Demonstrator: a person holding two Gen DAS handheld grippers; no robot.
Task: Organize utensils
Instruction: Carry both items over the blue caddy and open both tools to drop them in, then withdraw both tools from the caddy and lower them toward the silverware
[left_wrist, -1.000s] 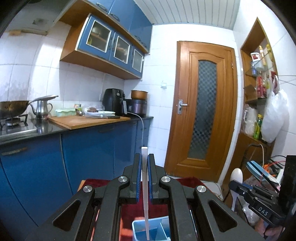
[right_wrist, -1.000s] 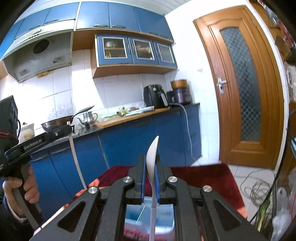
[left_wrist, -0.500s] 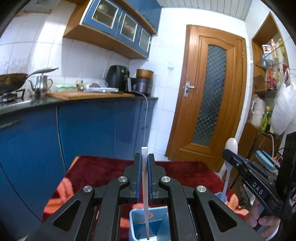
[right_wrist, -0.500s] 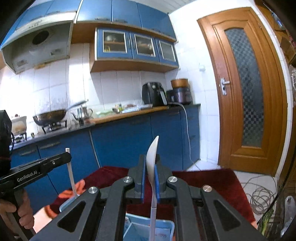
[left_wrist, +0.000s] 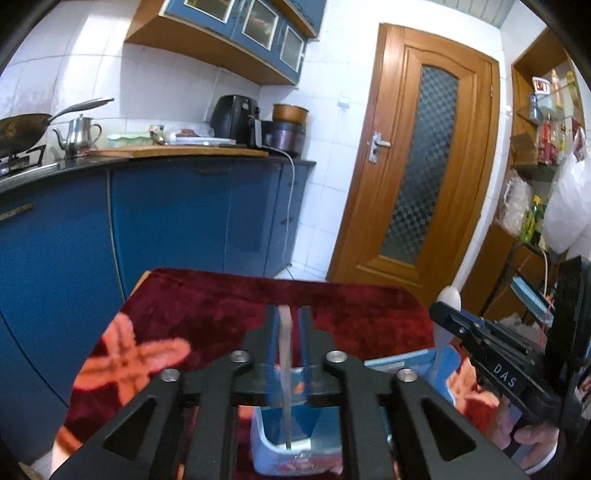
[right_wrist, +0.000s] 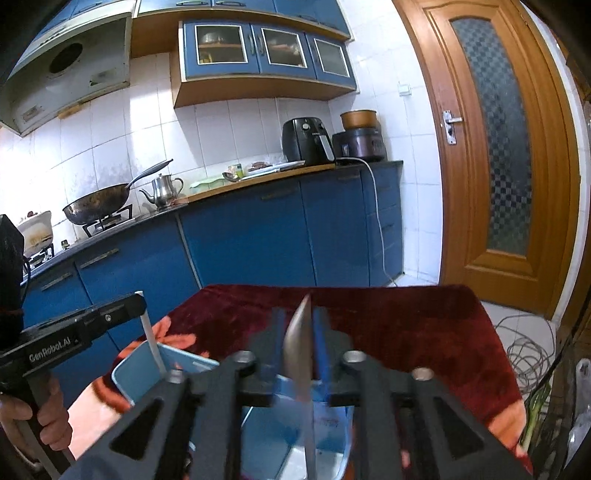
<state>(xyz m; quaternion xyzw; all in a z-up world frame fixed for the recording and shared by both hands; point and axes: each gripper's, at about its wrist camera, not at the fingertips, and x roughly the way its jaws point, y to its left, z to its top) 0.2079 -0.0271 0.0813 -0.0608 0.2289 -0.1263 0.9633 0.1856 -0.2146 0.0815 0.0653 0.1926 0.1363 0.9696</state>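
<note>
The left gripper is clamped on a flat white stick, the right gripper on a white spoon. Both utensils hang handle-down into the near blue divided holder on the red cloth; releasing them remains, I judge.

"DAS" stood in white letters on black body of right gripper, seen from left wrist view. "GenRobot.AI" stood in white on black body of left gripper, seen from right wrist view, first letters slightly blurred. Red-and-white label showed on container on shelf beside door, print too small to read. Faint red print lay on blue utensil box, not legible. No other readable text appeared.
</note>
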